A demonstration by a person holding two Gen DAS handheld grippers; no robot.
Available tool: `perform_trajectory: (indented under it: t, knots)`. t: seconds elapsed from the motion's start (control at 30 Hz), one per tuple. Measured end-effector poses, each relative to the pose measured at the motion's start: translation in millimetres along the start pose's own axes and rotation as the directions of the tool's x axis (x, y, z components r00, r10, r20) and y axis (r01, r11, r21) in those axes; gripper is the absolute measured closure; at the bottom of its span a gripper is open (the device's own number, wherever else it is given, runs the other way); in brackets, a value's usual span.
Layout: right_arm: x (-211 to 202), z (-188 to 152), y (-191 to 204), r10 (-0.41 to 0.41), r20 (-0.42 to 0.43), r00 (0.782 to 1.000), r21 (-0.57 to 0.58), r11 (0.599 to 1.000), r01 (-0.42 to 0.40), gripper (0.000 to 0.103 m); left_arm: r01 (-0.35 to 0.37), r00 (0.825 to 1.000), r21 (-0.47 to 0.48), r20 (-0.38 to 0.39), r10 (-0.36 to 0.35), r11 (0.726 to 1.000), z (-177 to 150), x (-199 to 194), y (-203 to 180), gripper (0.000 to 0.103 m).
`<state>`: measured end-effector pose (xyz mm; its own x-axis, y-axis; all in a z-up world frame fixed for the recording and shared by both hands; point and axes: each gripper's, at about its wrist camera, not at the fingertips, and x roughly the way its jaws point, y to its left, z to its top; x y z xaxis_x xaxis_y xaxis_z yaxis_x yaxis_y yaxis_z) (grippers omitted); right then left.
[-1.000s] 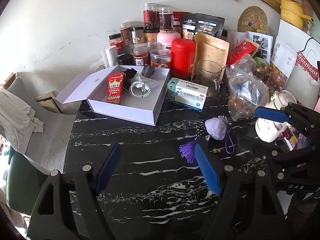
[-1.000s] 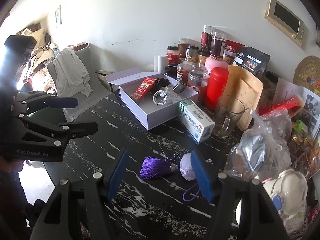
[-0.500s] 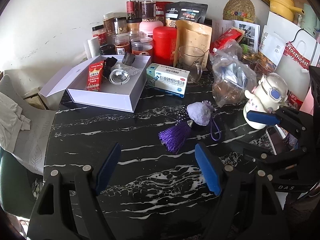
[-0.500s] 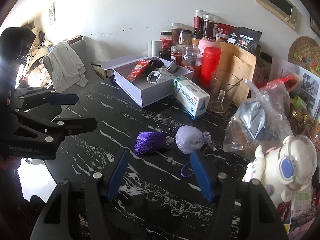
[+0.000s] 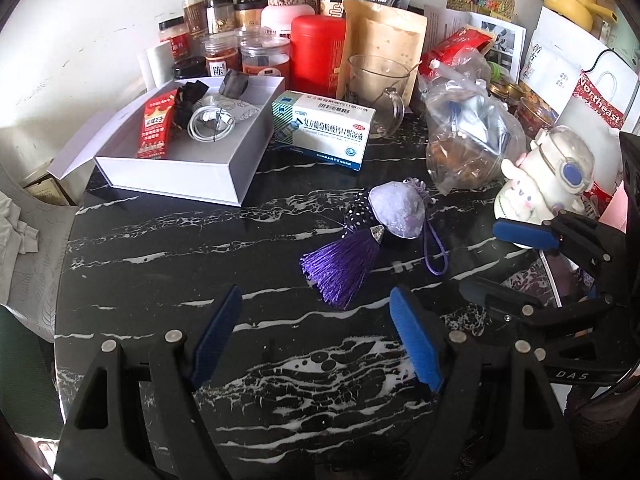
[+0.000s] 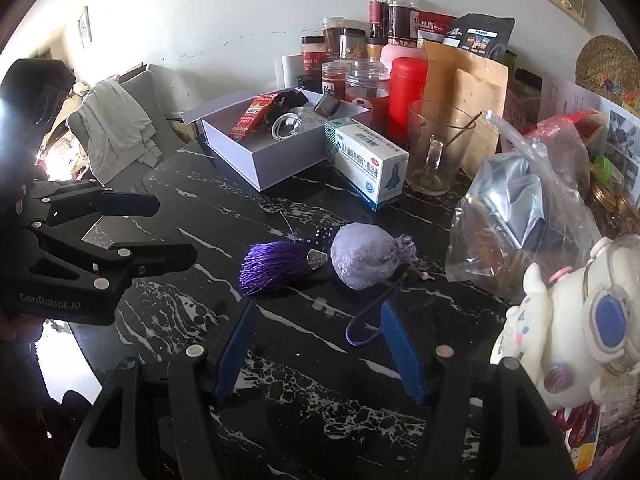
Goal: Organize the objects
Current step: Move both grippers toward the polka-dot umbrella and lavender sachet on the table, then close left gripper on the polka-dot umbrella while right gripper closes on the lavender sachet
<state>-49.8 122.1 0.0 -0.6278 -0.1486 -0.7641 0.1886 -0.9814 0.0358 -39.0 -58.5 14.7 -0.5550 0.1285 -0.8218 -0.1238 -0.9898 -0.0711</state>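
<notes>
Two grippers: left gripper (image 5: 316, 338) and right gripper (image 6: 316, 350) both stand with jaws apart, nothing between them.
Target, likely: lavender sachet (image 6: 362, 258) with purple tassel (image 6: 276, 266), lying mid-table on the black marble table (image 5: 160, 264), just beyond both grippers.
Destination, likely: open white box (image 5: 176, 176), far left.
Handling: probably light, soft, yielding; tassel and cord (image 6: 374, 322) limp, likely to dangle.
Hold: across the pouch body, not the threads.
</notes>
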Motion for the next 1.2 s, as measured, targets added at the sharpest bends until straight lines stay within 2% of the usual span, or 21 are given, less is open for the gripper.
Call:
perform_trajectory:
  t: [0.5, 0.7, 0.8, 1.03, 1.2]
  knots:
    - [54, 23, -29, -0.013, -0.035, 0.999, 0.066, 0.998, 0.015, 0.038, 0.012, 0.998, 0.017, -0.061, -0.011, 1.0, 39, 61, 15, 0.028]
    - [77, 34, -37, -0.027, -0.057, 0.998, 0.08, 0.996, 0.031, 0.038, 0.013, 0.999, 0.051, -0.05, -0.01, 0.999, 52, 74, 19, 0.028]
    - [86, 39, -40, -0.035, -0.061, 0.998, 0.083, 0.996, 0.04, 0.031, 0.015, 0.998, 0.057, -0.056, -0.012, 0.998, 59, 82, 21, 0.028]
    - [105, 44, -49, -0.062, -0.093, 0.994, 0.101, 0.992, 0.072, 0.031, 0.023, 0.997, 0.067, -0.08, -0.018, 0.997, 68, 102, 21, 0.028]
    - [109, 40, -57, -0.024, -0.088, 0.996, 0.121, 0.992, 0.034, 0.031, 0.055, 0.994, 0.072, -0.096, -0.048, 0.996, 68, 117, 20, 0.028]
